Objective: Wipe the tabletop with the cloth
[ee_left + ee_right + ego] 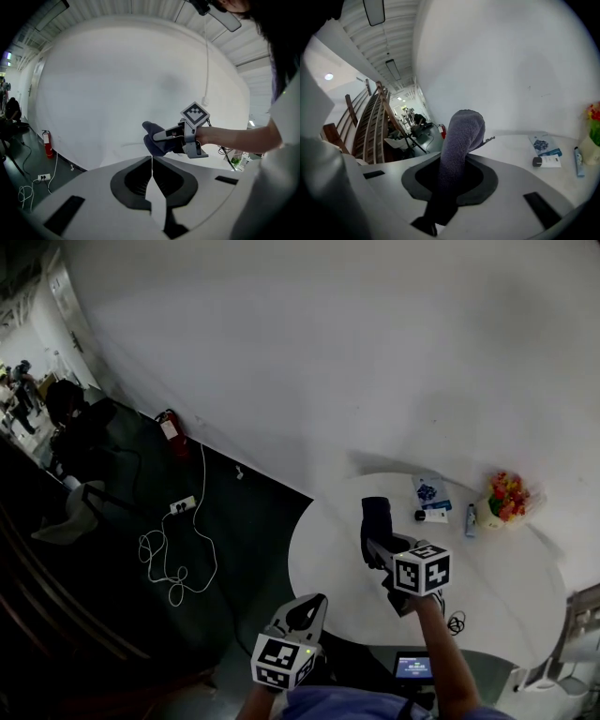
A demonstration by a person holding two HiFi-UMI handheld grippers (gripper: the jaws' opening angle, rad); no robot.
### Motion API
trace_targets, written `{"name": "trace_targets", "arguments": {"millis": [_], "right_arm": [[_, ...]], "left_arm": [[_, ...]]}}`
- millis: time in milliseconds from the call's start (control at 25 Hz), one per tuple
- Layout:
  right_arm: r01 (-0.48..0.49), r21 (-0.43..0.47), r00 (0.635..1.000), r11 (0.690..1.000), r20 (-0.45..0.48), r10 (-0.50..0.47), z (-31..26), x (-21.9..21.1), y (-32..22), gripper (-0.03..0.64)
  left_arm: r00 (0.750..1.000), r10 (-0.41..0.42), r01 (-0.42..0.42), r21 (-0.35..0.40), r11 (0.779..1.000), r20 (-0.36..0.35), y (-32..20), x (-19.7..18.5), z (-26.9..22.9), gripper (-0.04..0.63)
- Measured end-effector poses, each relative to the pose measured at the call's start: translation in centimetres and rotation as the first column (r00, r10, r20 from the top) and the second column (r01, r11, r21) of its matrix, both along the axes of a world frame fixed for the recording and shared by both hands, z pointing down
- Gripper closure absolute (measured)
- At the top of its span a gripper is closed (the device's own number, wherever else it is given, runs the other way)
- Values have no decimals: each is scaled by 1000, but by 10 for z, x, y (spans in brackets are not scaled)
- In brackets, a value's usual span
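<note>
A dark grey-purple cloth [377, 517] hangs bunched over the left part of the round white table [506, 592]. My right gripper [377, 545] is shut on the cloth, which stands up between its jaws in the right gripper view as a thick fold [460, 140] and hides the fingertips. My left gripper [313, 604] hovers off the table's near-left edge. Its jaws are shut with nothing between them [151, 161]. The left gripper view also shows the right gripper [174, 138] holding the cloth [153, 138] above the tabletop.
At the table's far right lie a blue booklet [430, 490], a small tube [432, 515], a blue pen-like item [470, 519] and a pot of flowers [507, 498]. A black cable [456, 622] lies near the front edge. On the dark floor are a power strip [182, 505] and a red extinguisher [170, 430].
</note>
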State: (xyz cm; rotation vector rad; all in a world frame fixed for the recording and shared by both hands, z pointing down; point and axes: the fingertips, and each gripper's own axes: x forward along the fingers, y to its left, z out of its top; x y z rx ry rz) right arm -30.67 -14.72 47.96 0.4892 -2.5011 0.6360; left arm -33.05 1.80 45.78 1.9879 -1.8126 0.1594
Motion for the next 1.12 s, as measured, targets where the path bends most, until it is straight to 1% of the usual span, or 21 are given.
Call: {"name": "trace_targets", "arguments": {"millis": [160, 320, 480, 600, 680, 840, 1000, 1120], "right_arm": [[80, -38, 996, 996, -43, -82, 32, -38, -15, 546], [140, -72, 988, 988, -55, -144, 65, -71, -23, 546], [148, -112, 985, 983, -77, -157, 89, -91, -32, 546], [135, -171, 987, 976, -63, -148, 102, -100, -39, 546], [125, -197, 988, 972, -69, -141, 112, -100, -42, 546], [91, -205, 984, 975, -133, -119, 132, -82, -50, 546], [58, -199, 980, 978, -174, -94, 141, -60, -48, 546], [23, -185, 979, 982, -196, -60, 141, -41, -48, 546]], "left_arm": [[1000, -31, 31, -7, 1000, -4, -17, -5, -1, 578], [999, -42, 42, -6, 999, 7, -31, -8, -5, 578], [998, -54, 54, -15, 998, 16, -38, -11, -6, 578], [997, -76, 76, -32, 997, 19, -38, -15, -3, 578], [996, -91, 92, -43, 995, 14, -34, -17, 0, 578], [995, -96, 96, -51, 994, 11, -26, -16, 4, 578], [997, -73, 72, -51, 996, -5, -20, -15, 6, 578], [999, -38, 37, -42, 998, -19, -19, -10, 4, 578]]}}
